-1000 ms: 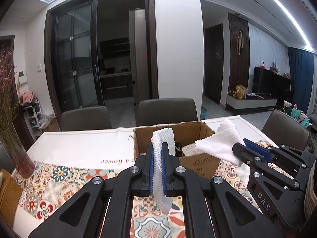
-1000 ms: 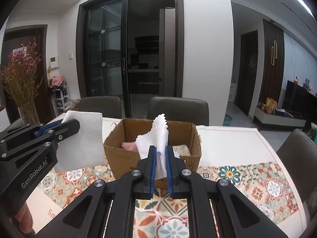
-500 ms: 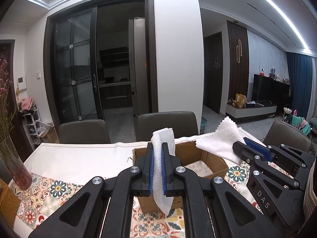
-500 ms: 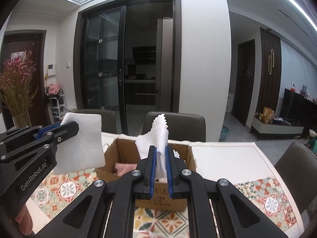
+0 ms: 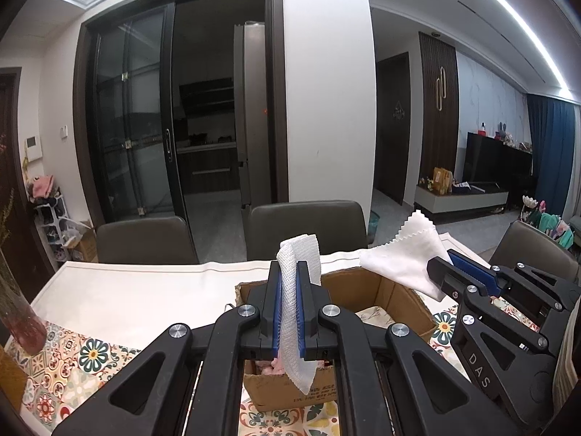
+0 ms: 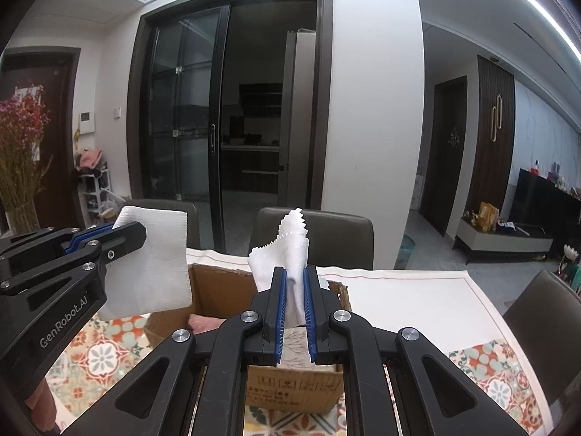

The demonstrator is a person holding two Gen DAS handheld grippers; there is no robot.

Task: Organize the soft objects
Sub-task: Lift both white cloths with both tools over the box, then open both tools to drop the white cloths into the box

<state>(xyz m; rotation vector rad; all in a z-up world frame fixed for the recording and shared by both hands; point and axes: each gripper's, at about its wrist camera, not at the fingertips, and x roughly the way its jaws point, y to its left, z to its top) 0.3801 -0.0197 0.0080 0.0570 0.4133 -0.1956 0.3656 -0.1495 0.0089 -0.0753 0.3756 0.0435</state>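
My left gripper (image 5: 288, 272) is shut on a white waffle-textured cloth (image 5: 296, 301) that hangs from its blue pads over the open cardboard box (image 5: 403, 301). In the right wrist view that same cloth (image 6: 149, 265) shows as a square sheet held by the left gripper (image 6: 139, 230) at the box's left side. My right gripper (image 6: 294, 276) is shut on a smooth white cloth with zigzag edges (image 6: 290, 250), above the box (image 6: 221, 287). In the left wrist view the right gripper (image 5: 441, 265) holds it (image 5: 403, 254) at the box's right. Pink fabric (image 6: 203, 321) lies inside.
The box stands on a table with a patterned tile cloth (image 6: 486, 363) and a white runner (image 5: 145, 298). Dark chairs (image 5: 308, 225) line the far side and the right (image 6: 541, 312). A vase of dried flowers (image 6: 21, 167) stands at the left.
Both grippers have moved forward toward the box with their cloths still held; the box now sits closer and lower in both views, partly under the fingers.
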